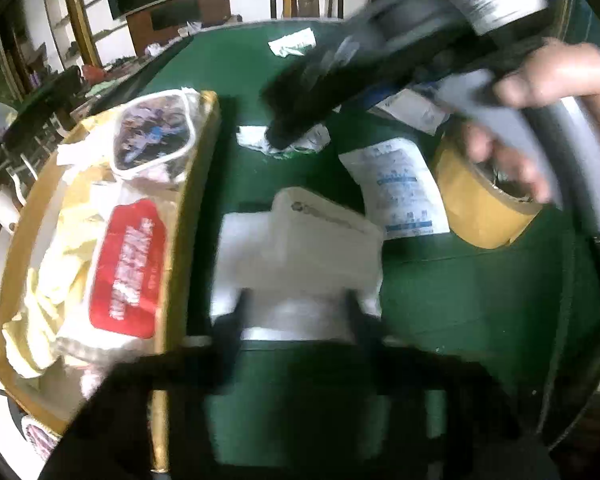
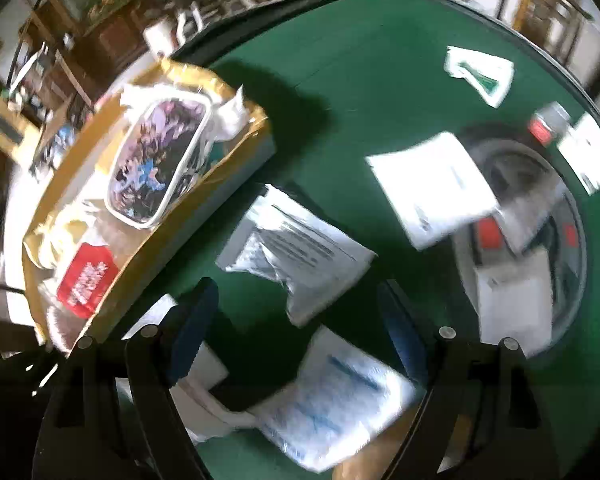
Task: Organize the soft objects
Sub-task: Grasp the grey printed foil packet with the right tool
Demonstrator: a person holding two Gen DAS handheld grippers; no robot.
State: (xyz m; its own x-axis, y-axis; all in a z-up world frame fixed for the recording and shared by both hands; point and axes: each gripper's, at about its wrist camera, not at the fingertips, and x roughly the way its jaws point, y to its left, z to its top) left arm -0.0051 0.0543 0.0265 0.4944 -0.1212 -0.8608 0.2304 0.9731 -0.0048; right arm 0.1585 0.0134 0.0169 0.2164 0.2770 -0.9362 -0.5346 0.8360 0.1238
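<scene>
Left tongs [image 1: 296,312] pinch a pale, soft white packet [image 1: 300,248], held over the green counter [image 1: 460,300] just beside the cardboard box [image 1: 188,208] of pouches. Right tongs [image 2: 300,344] stand apart with nothing between them, pointing steeply down over scattered white packets [image 2: 300,248], a hand [image 1: 548,92] gripping the handle.

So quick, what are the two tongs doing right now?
Left tongs: shut on the white packet.
Right tongs: open, holding nothing, over the packets on the green table.
</scene>
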